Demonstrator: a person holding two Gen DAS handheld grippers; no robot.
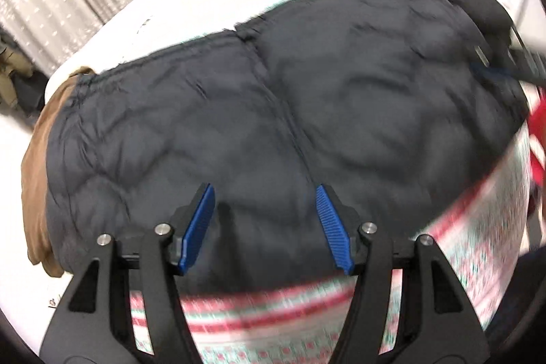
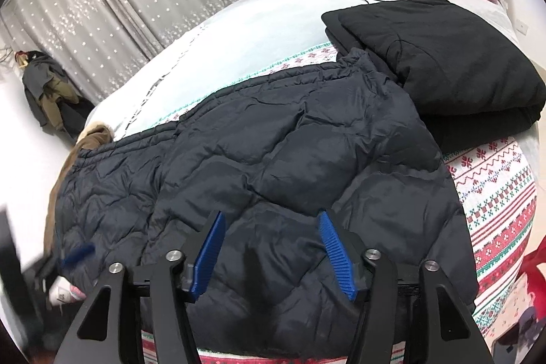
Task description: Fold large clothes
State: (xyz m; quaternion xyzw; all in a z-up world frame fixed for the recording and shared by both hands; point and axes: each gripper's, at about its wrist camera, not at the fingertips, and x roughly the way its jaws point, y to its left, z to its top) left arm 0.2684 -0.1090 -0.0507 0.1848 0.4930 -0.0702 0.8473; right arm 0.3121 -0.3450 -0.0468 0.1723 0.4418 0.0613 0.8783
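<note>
Now we are seeing, left to right, the left gripper (image 1: 265, 229) hovering released over the dark quilted jacket (image 2: 273, 159) filling mid-frame on the patterned blanket (image 2: 494, 193), and the right gripper (image 2: 272, 256) likewise gaping, grasping nothing.

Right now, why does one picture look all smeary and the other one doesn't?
Left wrist view: the dark puffy jacket and patterned blanket are streaked by motion blur. Right wrist view: sharp, the jacket's quilting is crisp; only the other hand-held gripper at lower left is smeared. Both views bulge from the fisheye lens.
</note>
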